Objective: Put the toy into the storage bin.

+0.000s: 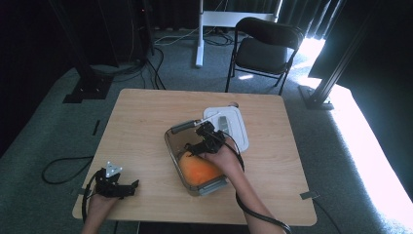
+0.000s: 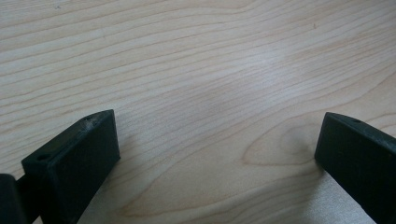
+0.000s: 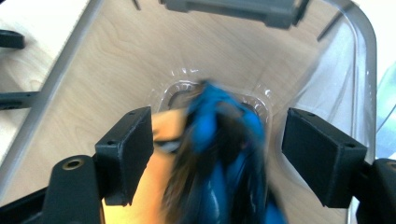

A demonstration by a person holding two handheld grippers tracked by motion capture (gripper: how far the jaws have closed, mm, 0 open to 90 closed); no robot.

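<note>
Right tongs (image 3: 217, 158), spread, are releasing a blurred blue-and-black object (image 3: 219, 154) into the clear rectangular plastic bin (image 1: 171, 146); next, withdrawing upward; left tongs (image 2: 210, 158) are resting spread on the pale wooden bench (image 2: 196, 60).

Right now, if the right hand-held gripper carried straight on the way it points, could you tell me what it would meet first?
Probably the blurred blue object between its open jaws, inside the clear container; depth is unclear.
</note>
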